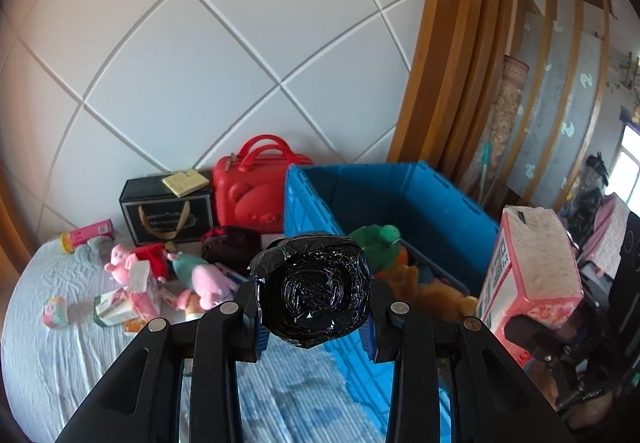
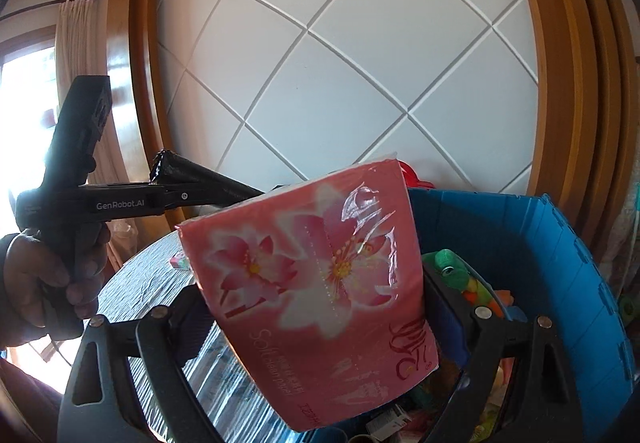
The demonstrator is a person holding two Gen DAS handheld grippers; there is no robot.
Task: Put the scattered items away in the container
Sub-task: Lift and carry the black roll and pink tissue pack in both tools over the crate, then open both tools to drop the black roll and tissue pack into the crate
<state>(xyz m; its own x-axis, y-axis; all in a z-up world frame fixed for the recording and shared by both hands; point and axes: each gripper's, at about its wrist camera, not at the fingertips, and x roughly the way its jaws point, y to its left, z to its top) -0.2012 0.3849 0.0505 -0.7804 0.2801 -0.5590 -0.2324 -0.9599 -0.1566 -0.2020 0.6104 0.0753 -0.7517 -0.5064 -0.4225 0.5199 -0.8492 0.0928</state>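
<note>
My left gripper (image 1: 314,303) is shut on a black tape-wrapped roll (image 1: 312,289), held above the near corner of the blue crate (image 1: 400,199). My right gripper (image 2: 320,315) is shut on a pink tissue pack (image 2: 320,283) with a flower print, held over the crate's near rim (image 2: 580,283); the pack also shows in the left wrist view (image 1: 528,271). Inside the crate lie a green plush (image 1: 378,243) and a brown plush (image 1: 432,291). Scattered on the bed are a pink pig plush (image 1: 120,263), a pink-and-teal plush (image 1: 204,275) and small boxes (image 1: 114,309).
A red case (image 1: 250,191) and a black gift box (image 1: 168,211) with a yellow pad stand against the padded white wall. A pink tube (image 1: 86,235) and a small carton (image 1: 55,311) lie at the bed's left. Wooden frames rise on the right.
</note>
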